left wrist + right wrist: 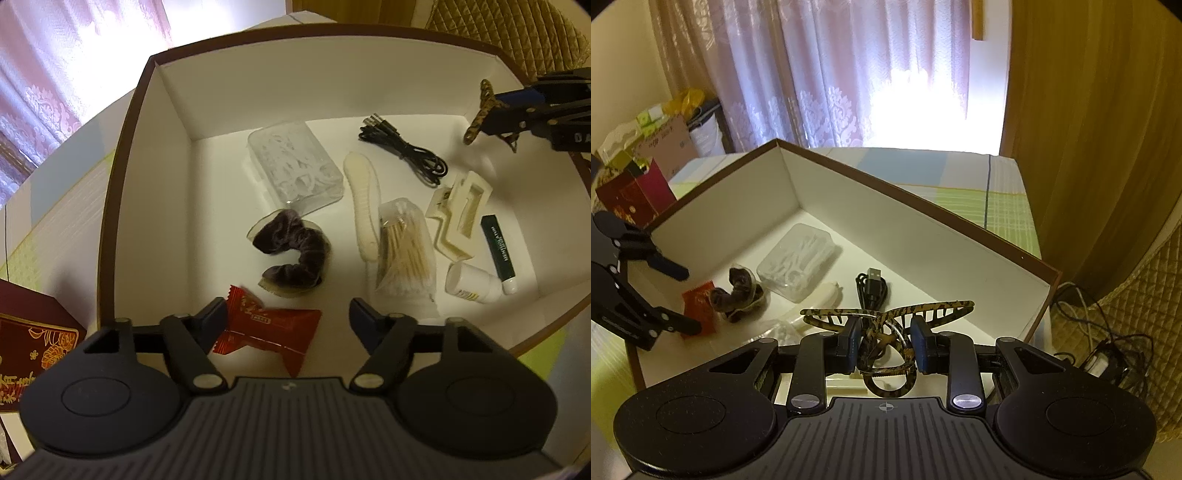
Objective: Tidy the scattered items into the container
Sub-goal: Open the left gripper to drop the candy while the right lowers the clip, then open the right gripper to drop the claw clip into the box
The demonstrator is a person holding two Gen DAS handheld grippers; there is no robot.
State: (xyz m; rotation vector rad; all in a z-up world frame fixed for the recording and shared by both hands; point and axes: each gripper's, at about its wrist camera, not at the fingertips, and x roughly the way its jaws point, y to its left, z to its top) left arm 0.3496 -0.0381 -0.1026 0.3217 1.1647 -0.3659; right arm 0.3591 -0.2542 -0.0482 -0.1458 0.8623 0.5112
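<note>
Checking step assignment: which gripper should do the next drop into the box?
Right. The right gripper is shut on the tortoiseshell hair claw over the box; the left gripper is open, holding nothing.

Tortoiseshell claw clip (886, 325) held above the white-lined box (923, 236) of items

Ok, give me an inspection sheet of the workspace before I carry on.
Surface: table under a checked cloth.
Job's things: white-lined box holds floss-pick case, scrunchie, red sachet, cotton swabs, cream hair claw, white bottle, green tube.
Clutter: red gift box beside the box.
Grippers: left gripper open over the sachet; right gripper shut on tortoiseshell hair claw.
Cables: black USB cable in the box; tangled wires on the floor.
Surroundings: curtains, quilted cover.
</note>
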